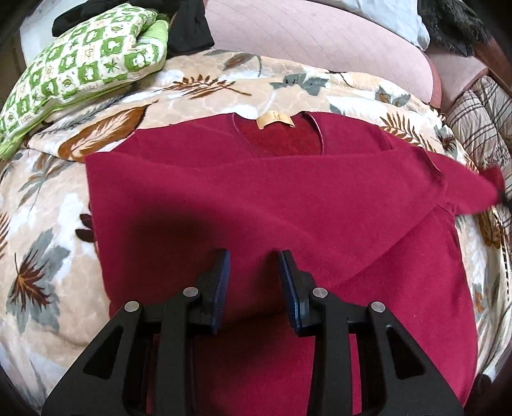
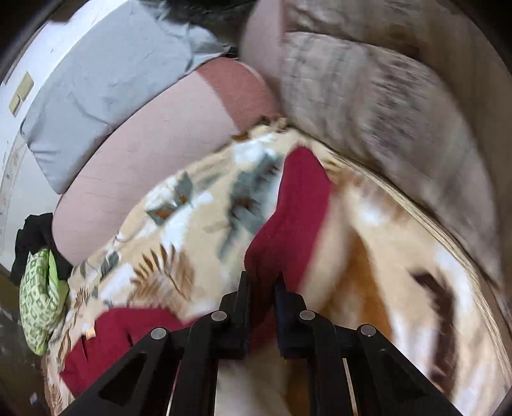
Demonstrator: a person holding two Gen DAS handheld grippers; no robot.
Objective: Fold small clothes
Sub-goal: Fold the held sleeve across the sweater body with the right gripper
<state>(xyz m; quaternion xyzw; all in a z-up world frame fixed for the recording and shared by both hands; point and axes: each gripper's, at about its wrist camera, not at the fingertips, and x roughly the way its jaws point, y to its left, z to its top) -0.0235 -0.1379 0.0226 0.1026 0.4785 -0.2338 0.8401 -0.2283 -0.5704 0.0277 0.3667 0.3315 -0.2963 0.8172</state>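
A dark red sweater (image 1: 256, 198) lies flat on a leaf-patterned blanket (image 1: 48, 224), neck and tan label (image 1: 274, 120) at the far side. Its left sleeve is folded across the chest. My left gripper (image 1: 254, 259) is open and empty, hovering over the sweater's lower middle. The right sleeve (image 1: 460, 185) is stretched out to the right, where a dark tip meets it at the frame edge. In the blurred right wrist view my right gripper (image 2: 263, 280) is shut on the red sleeve (image 2: 294, 217), held above the blanket (image 2: 368, 256); the sweater's body (image 2: 121, 336) shows lower left.
A green patterned pillow (image 1: 80, 70) and black clothes (image 1: 188, 28) lie at the back left. A pink cushion (image 1: 320, 41) runs along the back. A plaid quilt (image 1: 480, 118) sits at the right. A grey pillow (image 2: 105, 89) lies beyond the pink cushion.
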